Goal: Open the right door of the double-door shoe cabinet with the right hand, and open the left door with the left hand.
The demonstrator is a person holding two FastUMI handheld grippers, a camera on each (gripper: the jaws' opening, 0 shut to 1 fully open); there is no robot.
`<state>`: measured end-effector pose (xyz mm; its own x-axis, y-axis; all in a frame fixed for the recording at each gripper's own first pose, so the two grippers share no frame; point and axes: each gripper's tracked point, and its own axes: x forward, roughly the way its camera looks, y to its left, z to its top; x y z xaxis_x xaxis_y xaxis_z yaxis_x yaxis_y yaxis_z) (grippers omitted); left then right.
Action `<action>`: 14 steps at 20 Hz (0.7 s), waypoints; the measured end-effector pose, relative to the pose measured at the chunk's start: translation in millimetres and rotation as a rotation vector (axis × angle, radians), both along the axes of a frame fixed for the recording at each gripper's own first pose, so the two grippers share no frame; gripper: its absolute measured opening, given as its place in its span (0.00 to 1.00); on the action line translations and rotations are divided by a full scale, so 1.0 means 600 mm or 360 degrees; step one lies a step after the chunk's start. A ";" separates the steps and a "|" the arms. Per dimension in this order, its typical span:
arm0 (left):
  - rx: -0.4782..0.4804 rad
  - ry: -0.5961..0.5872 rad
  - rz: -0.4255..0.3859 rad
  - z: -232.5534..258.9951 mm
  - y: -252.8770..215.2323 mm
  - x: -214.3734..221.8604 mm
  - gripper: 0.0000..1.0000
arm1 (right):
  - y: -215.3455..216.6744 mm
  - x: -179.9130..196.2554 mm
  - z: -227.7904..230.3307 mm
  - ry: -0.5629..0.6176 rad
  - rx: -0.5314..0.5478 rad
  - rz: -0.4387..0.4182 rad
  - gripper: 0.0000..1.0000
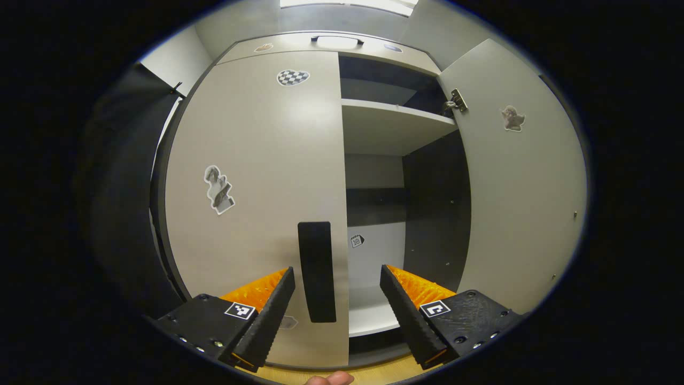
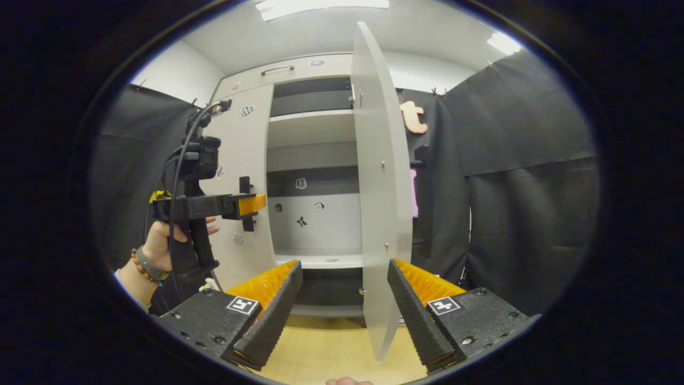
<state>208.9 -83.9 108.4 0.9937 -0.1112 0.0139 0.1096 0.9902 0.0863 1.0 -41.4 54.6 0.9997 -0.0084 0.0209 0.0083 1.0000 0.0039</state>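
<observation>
The left door of the pale grey shoe cabinet is closed, with a black vertical handle near its inner edge. My left gripper is open, and the handle stands between its fingers without either one pressing on it. The right door is swung wide open. In the right gripper view that right door appears edge-on, its lower edge between the spread fingers of my open right gripper, untouched. A hand holds the left gripper at the left door's handle.
Inside the open half are a pale shelf and a lower floor board. A top drawer with a handle sits above the doors. Black cloth hangs on both sides, and a wooden floor lies below.
</observation>
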 end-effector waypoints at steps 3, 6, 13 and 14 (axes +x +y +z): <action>-0.0027 0.0033 0.0024 -0.008 0.003 0.015 0.96 | -0.012 0.000 -0.006 0.0005 0.0014 -0.0019 1.00; -0.0047 0.0034 0.0008 -0.003 0.004 0.034 0.95 | -0.015 0.005 -0.016 0.0030 0.0027 -0.0018 1.00; -0.0070 0.0036 0.0080 0.000 0.014 0.041 0.93 | -0.020 0.006 -0.018 0.0025 0.0041 0.0006 0.97; -0.0064 0.0046 0.0135 -0.006 0.026 0.045 0.82 | -0.020 0.007 -0.018 0.0027 0.0042 0.0010 0.97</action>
<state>236.1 -68.1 105.0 0.9996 -0.0267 -0.0123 0.0273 0.9986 0.0444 5.0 -53.6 43.8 1.0000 -0.0022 0.0039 0.0021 0.9995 0.0300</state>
